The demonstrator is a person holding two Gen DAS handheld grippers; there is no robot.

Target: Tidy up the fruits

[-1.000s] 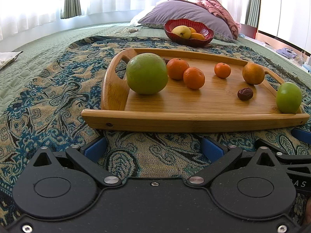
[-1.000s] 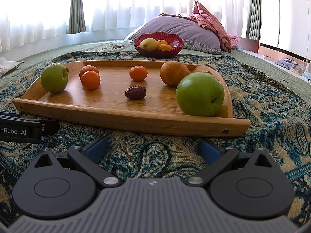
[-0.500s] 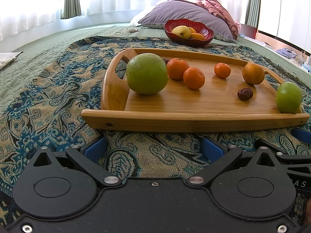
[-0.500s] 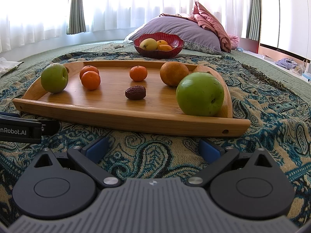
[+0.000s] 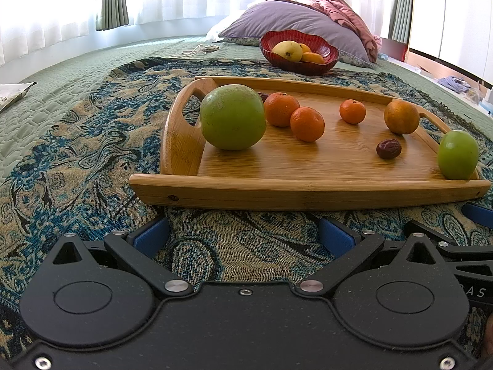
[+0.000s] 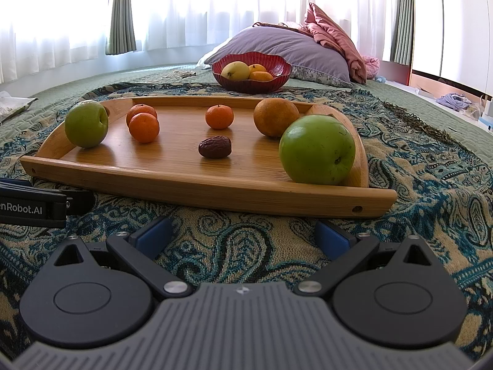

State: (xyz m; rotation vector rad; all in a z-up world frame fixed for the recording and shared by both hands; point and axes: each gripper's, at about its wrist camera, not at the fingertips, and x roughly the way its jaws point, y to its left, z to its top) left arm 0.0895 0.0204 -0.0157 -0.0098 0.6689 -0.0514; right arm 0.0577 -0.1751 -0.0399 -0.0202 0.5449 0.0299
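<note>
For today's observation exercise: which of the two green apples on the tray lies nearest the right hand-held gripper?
The green apple at the tray's right front corner; the other apple sits far left.

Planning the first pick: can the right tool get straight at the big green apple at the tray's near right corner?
Probably yes. The right tool is open, and only the tray's low front rim stands before the green apple.

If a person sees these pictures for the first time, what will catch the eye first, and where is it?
The wooden tray on the patterned blanket, with a big green apple at its near right corner and another green apple at its left end. Behind the tray stands a red bowl holding yellow and orange fruit. Both grippers, left and right, rest open before the tray.
</note>
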